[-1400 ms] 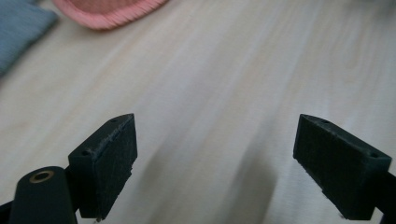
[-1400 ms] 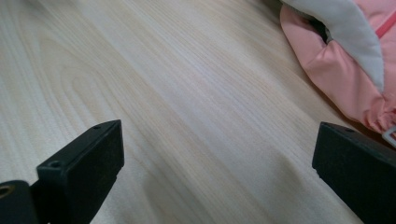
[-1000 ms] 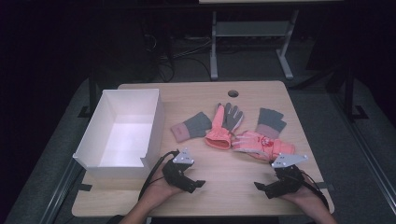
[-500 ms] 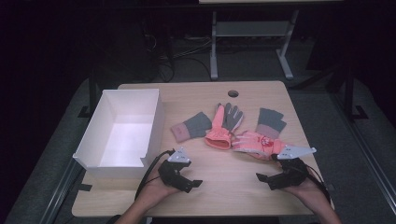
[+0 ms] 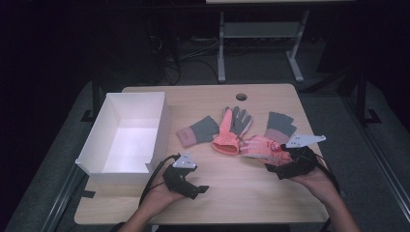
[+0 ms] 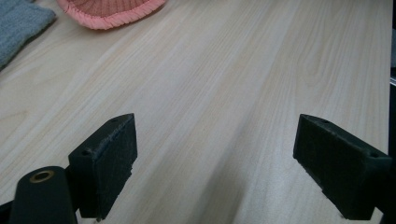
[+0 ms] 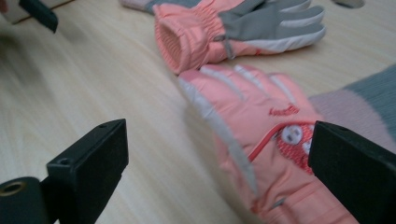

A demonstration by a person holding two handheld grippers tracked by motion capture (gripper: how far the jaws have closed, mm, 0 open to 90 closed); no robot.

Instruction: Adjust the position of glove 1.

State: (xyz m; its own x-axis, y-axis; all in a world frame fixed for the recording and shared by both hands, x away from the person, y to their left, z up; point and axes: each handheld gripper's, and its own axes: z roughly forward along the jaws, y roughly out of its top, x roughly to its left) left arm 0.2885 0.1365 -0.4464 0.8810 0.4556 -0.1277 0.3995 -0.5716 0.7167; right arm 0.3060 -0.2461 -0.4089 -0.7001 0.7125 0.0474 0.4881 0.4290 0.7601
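A pale wood worktop (image 5: 232,193) carries a white open box (image 5: 126,133) at nine o'clock, empty as far as the high view reveals. Two coral ski gloves and two grey knitted gloves lie at centre, so packing looks not yet begun. The right gripper (image 5: 290,164) reaches the nearer coral ski glove (image 7: 261,135); its jaws gape wide, the glove lying between them at one o'clock, ungrasped. The second coral ski glove (image 7: 233,28) lies beyond, at twelve. The left gripper (image 5: 186,181) rests at seven o'clock, jaws wide over bare wood.
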